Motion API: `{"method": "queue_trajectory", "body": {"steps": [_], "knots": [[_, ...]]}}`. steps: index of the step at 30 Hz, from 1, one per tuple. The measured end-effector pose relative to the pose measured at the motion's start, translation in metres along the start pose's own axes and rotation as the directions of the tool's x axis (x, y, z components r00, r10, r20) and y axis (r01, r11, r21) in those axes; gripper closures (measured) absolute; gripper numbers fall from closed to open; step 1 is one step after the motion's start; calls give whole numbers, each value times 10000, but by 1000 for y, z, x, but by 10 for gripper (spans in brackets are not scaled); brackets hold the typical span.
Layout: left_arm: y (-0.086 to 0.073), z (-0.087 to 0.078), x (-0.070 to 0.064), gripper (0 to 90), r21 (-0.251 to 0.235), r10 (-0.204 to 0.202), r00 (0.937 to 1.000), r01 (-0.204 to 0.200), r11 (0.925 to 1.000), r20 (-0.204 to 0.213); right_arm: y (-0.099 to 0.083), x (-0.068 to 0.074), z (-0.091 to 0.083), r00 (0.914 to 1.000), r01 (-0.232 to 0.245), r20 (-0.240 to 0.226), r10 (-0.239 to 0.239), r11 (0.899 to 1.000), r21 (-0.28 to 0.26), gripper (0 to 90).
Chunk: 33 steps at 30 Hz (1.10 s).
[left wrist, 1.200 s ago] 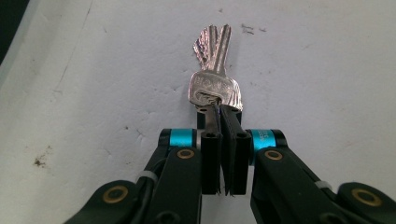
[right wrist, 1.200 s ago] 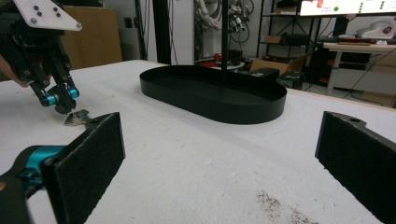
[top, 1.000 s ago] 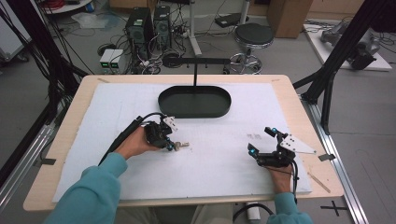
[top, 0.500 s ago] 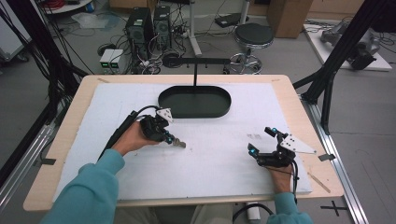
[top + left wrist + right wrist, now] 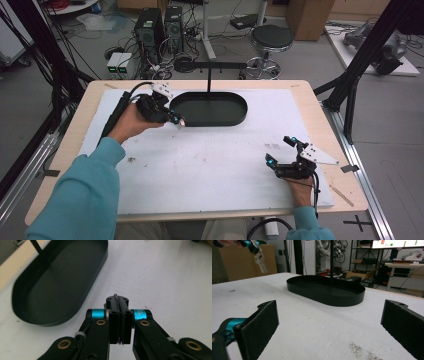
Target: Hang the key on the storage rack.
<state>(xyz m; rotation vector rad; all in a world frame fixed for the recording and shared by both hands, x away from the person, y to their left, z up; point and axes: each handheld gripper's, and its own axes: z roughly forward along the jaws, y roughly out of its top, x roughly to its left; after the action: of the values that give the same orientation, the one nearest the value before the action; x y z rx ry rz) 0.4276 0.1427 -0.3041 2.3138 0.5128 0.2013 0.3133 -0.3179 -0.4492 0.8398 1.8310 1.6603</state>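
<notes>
Two tongs: left (image 5: 176, 119) clamps small clear item (image 5: 262, 262); right (image 5: 281, 151) agape.

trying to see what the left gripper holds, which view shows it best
The right gripper view: the small clear item hangs free below the left gripper, side on against the wall. In the high view it is a pale speck beside the tray. The left gripper view shows just a thin edge between shut jaws.

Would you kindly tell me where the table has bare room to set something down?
The white mat lies bare between the left gripper and the right gripper, and right of the black oval tray. The tray's floor is bare too. It is crowded only at the tray's left end, where the left gripper holds a small clear item.
</notes>
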Motion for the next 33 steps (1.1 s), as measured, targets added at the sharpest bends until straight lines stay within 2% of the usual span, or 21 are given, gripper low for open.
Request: {"method": "queue_trajectory", "body": {"steps": [11, 18, 20, 23, 30, 33], "knots": [[30, -19, 32, 883, -521, -245, 9988, 223, 9984, -432, 0, 0, 0, 10000, -30, -26, 30, 10000, 1, 6], [49, -25, 58, 883, -931, -415, 9944, 325, 9951, -973, 0, 0, 0, 10000, -37, -12, 37, 10000, 1, 6], [55, -24, 64, 883, -968, -429, 9922, 317, 9948, -1167, 0, 0, 0, 10000, -29, -14, 29, 10000, 3, 6], [61, -23, 69, 883, -1127, -555, 9907, 415, 9928, -1245, 0, 0, 0, 10000, -33, -14, 33, 10000, 0, 6], [63, -11, 79, 883, -1181, -928, 9850, 759, 9901, -1453, 0, 0, 0, 10000, -33, -13, 33, 10000, 0, 6], [62, -5, 82, 883, -1158, -1104, 9807, 922, 9890, -1617, 0, 0, 0, 10000, -47, -26, 47, 10000, 1, 6]]}}
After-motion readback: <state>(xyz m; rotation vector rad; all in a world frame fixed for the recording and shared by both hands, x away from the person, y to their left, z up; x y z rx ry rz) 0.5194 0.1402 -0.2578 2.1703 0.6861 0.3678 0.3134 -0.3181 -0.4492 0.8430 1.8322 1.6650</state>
